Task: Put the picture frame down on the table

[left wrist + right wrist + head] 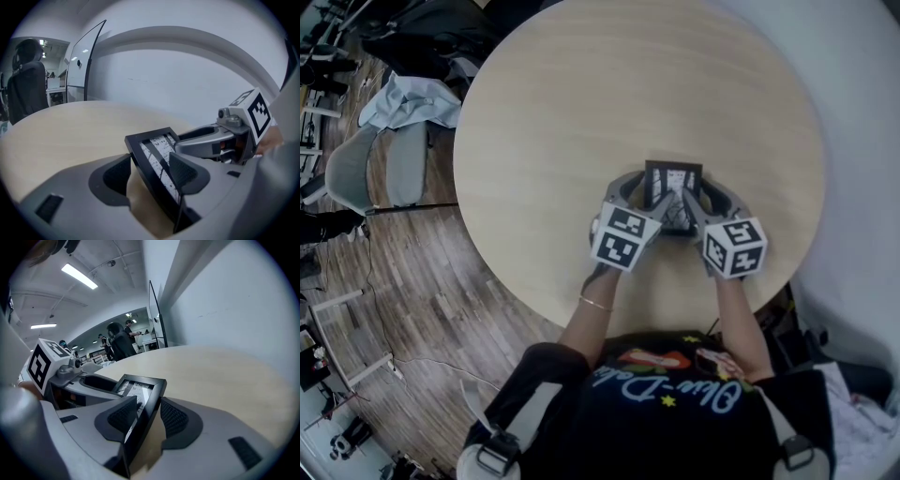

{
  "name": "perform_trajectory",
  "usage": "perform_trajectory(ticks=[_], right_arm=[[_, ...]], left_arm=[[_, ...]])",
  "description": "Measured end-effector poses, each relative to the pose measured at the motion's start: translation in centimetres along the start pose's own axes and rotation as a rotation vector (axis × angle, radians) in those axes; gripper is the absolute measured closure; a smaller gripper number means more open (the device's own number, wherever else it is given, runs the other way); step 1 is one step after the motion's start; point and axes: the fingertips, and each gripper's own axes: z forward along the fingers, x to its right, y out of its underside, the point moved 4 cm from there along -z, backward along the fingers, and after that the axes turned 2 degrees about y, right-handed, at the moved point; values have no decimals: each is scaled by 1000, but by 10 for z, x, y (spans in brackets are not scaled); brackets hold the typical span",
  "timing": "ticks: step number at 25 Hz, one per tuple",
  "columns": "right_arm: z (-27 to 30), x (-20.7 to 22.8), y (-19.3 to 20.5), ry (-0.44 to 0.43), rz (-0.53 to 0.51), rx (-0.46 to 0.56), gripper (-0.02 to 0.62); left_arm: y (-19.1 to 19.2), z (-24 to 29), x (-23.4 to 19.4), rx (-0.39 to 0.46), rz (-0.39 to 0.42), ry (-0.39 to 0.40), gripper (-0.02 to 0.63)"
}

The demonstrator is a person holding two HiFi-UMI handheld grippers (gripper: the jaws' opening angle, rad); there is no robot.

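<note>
Picture frame (672, 187) tilted, seems resting on surface (656, 84) beneath it. Left tongs (151, 172) straddle frame's left edge, right tongs (147, 417) its right edge; both spread, pads not pinching. Adv: withdraw tongs sideways, w/o snagging frame.

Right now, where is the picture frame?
In the head view the picture frame is tilted over the round wooden table's near side, between the left tongs and right tongs, one side edge inside each open pair.
</note>
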Motion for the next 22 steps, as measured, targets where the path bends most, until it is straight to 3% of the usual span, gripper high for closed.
perform_trajectory(ticks=[7,22], right_arm=[[7,0,3,25,-6,-18,462],[12,3,10,78,-46,-55,462]], left_arm=[[4,5,-5,-17,-14,-7,362],[7,15,-2,-72,42,-78,359]])
